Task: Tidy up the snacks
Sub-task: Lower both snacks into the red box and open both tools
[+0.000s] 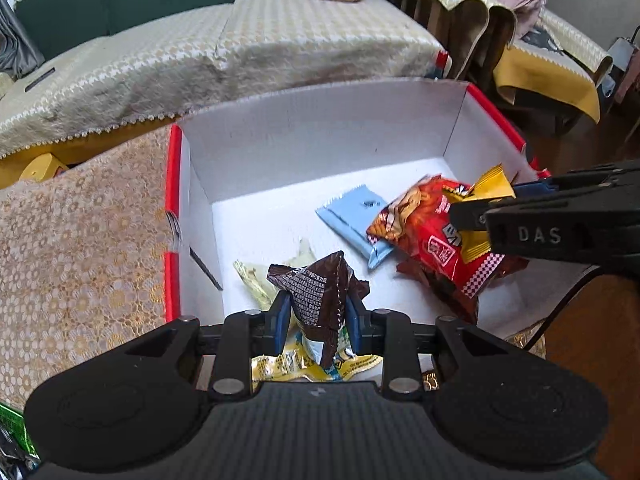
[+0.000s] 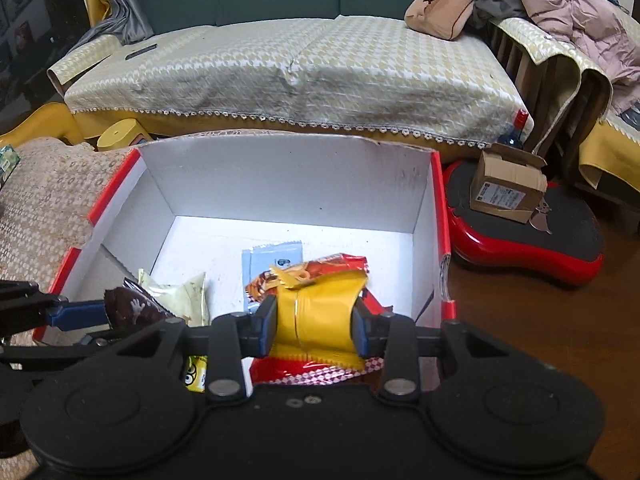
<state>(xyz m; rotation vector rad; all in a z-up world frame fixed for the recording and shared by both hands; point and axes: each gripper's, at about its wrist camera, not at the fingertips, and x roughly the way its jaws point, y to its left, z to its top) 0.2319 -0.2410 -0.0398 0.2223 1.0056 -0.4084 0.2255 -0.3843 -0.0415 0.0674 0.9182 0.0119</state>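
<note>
Hovering over an open box point(image 1: 312, 128), both grippers carry snack packets. The box has red outer walls and a white inside, and stands on a patterned cloth point(image 1: 80, 240).

Left gripper point(image 1: 316, 312): jaws closed tight on a brown packet point(image 1: 316, 292), pinched between the two blue pads. The packet stands up crumpled between the fingers, above the near part of the box floor. In the right wrist view this gripper point(image 2: 96, 312) enters at 9 o'clock with the brown packet at its tip.

Right gripper point(image 2: 316, 328): jaws clamped on a yellow packet point(image 2: 320, 312), which bulges between the pads. In the left wrist view this gripper point(image 1: 496, 204) enters at 3 o'clock, the yellow packet at its tip, over the right part of the box.

Contents on the box floor, left wrist view:
- blue packet point(image 1: 352, 220), lying flat near the centre;
- red packet point(image 1: 424, 240), at 3 o'clock of the blue one and overlapping its edge, directly beneath the yellow packet;
- pale green packet point(image 1: 256, 280), at 9 o'clock of the brown packet, partly hidden behind it;
- yellow-and-blue packet point(image 1: 288, 364), at 6 o'clock, below the left gripper's fingers.

Surroundings: a sofa point(image 2: 280, 64) with a chequered cover lies beyond the box at 12 o'clock. A small carton point(image 2: 508, 188) sits on a red board point(image 2: 560, 256) on the floor at 3 o'clock of the box.
</note>
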